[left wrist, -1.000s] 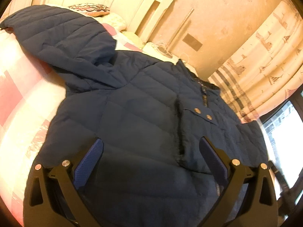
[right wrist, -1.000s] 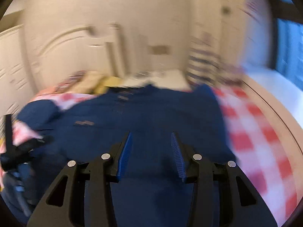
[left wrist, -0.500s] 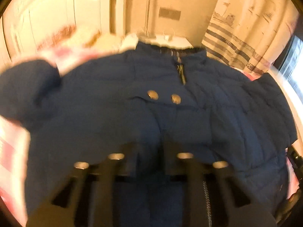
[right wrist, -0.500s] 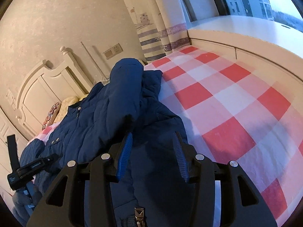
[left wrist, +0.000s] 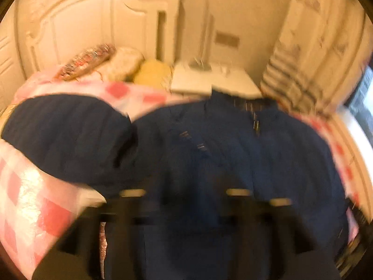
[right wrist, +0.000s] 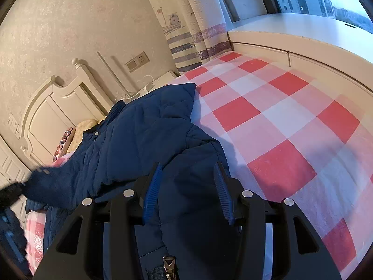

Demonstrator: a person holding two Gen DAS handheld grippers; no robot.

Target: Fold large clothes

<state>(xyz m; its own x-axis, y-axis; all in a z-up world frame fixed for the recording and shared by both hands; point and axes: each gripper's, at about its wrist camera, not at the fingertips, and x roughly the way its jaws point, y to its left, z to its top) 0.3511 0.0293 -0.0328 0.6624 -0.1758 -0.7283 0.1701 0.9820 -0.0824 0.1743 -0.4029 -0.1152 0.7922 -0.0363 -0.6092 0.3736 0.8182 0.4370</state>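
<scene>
Right-wrist view: the navy puffer jacket [right wrist: 144, 135] was seen on the checked bed [right wrist: 291, 121], collar far-left, hem nearest the right hand-held gripper [right wrist: 188, 186], parted over fabric. The blurred left hand-held gripper [left wrist: 186, 193] had just opened, unclamped.

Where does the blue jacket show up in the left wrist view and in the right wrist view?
Left wrist view: the blue jacket fills the centre and bottom, blurred, with a sleeve spreading left.
Right wrist view: it lies centre-left, running down between the gripper fingers.
Shared landmark: the cream headboard at upper left in the left view, at middle left in the right.
</scene>
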